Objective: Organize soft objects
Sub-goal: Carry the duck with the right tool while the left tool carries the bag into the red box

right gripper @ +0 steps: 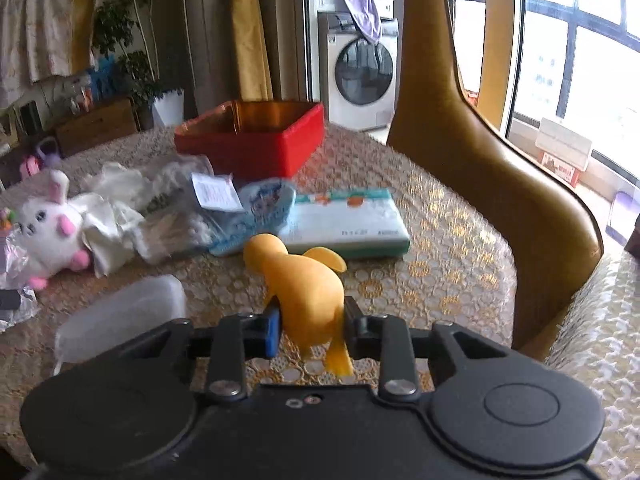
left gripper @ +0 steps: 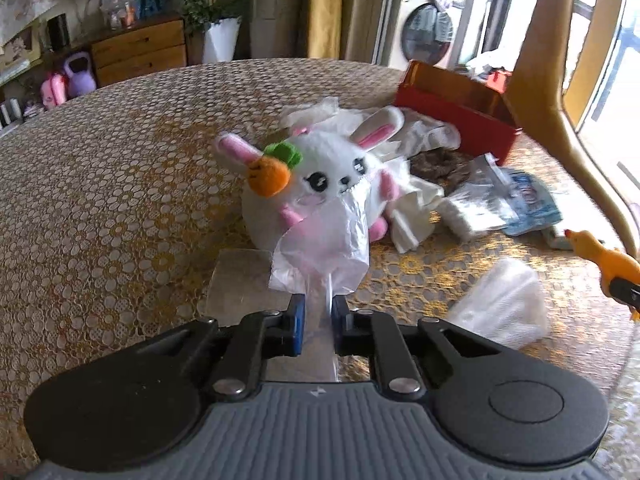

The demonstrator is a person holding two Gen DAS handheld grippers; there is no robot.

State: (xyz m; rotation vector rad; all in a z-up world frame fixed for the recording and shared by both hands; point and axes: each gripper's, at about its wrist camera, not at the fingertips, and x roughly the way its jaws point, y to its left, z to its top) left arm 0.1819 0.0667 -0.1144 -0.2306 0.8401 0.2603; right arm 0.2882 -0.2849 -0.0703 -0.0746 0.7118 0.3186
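Soft objects are gripped at both sets of jaws. A thin clear plastic bag (left gripper: 320, 248) is pinched at its gathered neck by the left gripper (left gripper: 318, 316), whose jaws are closed almost together on it. A yellow rubber chicken (right gripper: 308, 284) is clamped across its body by the right gripper (right gripper: 310, 328), its legs hanging below the pads.

Just beyond the bag, a white plush rabbit (left gripper: 332, 172) with an orange carrot at its ear is seen lying on the lace-covered table (left gripper: 120, 200), against crumpled white cloth (left gripper: 404, 216). A translucent plastic lid (right gripper: 124, 312) is lying between the two grippers. Ahead of the chicken, a flat tissue pack (right gripper: 348, 224) and a blue-printed packet (right gripper: 264, 208) are placed side by side, with a red box (right gripper: 260, 144) behind them.

Bare tabletop is left open to the left of the rabbit, up to the curved far edge. To the right, room is limited by a tan chair back (right gripper: 480, 168) at the table's edge.
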